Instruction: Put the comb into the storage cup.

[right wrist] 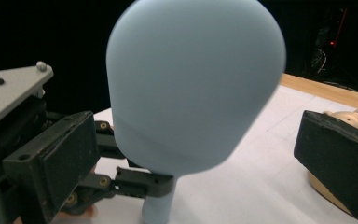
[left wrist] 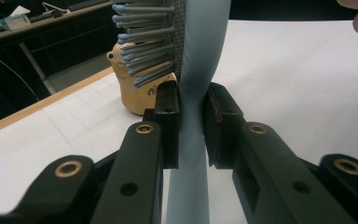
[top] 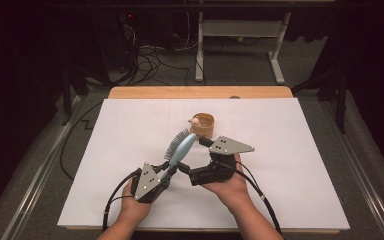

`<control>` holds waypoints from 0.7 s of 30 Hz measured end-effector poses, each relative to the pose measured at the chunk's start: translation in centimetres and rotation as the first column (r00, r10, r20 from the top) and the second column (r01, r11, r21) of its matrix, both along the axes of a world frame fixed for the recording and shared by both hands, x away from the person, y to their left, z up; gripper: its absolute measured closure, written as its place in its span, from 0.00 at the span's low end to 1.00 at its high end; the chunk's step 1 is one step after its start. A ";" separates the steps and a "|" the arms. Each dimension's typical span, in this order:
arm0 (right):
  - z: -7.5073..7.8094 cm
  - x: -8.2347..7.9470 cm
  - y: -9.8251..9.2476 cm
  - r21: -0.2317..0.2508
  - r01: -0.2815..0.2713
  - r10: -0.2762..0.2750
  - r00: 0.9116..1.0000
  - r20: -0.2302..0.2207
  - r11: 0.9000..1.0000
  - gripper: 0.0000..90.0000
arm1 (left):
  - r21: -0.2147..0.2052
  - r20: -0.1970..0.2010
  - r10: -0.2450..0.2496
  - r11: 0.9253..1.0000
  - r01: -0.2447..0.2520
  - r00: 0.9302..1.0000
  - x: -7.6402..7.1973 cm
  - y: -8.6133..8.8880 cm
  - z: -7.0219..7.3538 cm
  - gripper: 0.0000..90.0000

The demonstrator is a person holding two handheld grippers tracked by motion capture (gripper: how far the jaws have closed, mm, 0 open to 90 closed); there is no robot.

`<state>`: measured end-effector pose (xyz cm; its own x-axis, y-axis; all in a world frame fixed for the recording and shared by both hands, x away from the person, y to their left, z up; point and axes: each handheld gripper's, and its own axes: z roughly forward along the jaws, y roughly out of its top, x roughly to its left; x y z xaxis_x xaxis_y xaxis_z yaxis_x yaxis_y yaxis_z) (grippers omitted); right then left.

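Note:
A light-blue hairbrush slants up over the white sheet, bristles facing left. My left gripper is shut on its handle, both pads pressed against it. My right gripper is open, and its jaws stand wide on either side of the brush head's smooth back without touching it. In the right gripper view my left gripper clamps the handle below the head. A tan cup with a small bear figure stands just beyond the brush.
A white sheet covers the wooden table, with bare space on both sides of the hands. The tan cup is close behind the brush head. Table legs and cables lie on the dark floor beyond the far edge.

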<state>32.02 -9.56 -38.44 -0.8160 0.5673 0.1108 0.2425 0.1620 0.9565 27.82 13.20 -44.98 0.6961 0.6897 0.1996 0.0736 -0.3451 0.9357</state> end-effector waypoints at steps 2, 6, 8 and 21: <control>0.1 0.0 0.2 0.002 -0.001 0.001 1.000 -0.001 1.000 0.01 | 0.003 0.003 0.000 1.000 0.000 1.000 0.0 -0.1 0.0 0.86; 0.3 0.1 0.4 0.016 -0.006 0.007 1.000 -0.002 1.000 0.02 | 0.008 0.005 -0.003 1.000 0.003 1.000 -0.1 -0.2 0.0 0.86; 0.4 0.2 0.5 0.030 -0.011 0.012 1.000 -0.004 0.999 0.03 | 0.009 0.005 -0.002 1.000 0.002 1.000 -0.1 -0.2 0.0 0.86; 0.5 0.6 0.8 0.071 -0.024 0.025 1.000 -0.017 0.997 0.14 | 0.015 0.014 0.001 1.000 -0.001 1.000 -0.2 -0.3 -0.1 0.86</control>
